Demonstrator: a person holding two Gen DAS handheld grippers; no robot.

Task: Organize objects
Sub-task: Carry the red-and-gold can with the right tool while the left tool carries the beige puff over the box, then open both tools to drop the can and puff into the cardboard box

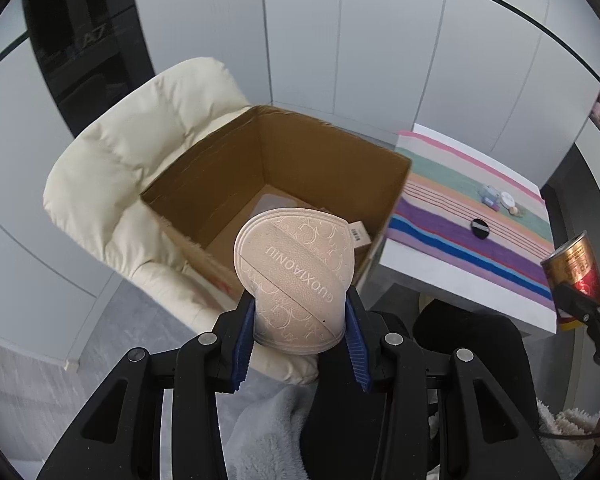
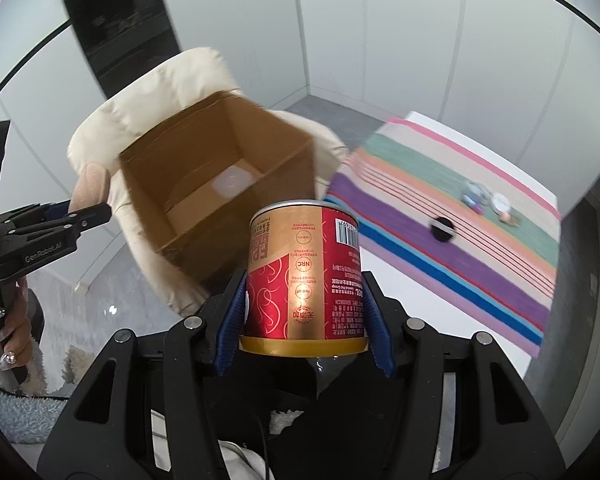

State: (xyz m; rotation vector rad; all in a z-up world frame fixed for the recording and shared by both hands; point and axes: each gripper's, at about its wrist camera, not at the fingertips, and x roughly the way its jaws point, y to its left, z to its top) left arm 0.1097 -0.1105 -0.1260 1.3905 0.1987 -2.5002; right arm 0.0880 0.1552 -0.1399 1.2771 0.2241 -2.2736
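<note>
the left gripper (image 1: 300,316) is clamped on a pink slipper (image 1: 296,268), its blue fingers (image 1: 244,340) pressing the heel end from both sides while the toe end sticks out ahead, sole up, over the near edge of an open cardboard box (image 1: 300,148). the right gripper (image 2: 304,312) is closed on a red and gold can (image 2: 304,272), the fingers (image 2: 230,320) squeezing its lower part on either side, with the can tilted and its far end pointing toward the box (image 2: 220,152). the box sits on a cream padded chair (image 1: 140,132) and holds a pale lid-like thing (image 2: 230,182) and a small carton with a barcode (image 1: 358,236) on its bottom. to the right of the box stands a white table (image 1: 440,288) with a striped cloth (image 1: 460,200); on the cloth lie a black round thing (image 1: 479,229) and a few small trinkets (image 1: 500,200), too small to name. in the right wrist view the left gripper (image 2: 88,214) shows at the left edge with the slipper (image 2: 90,188) beside the chair (image 2: 148,88), and a hand (image 2: 8,332) below it grips the handle. nothing lies between either held thing and the open top of the box.
</note>
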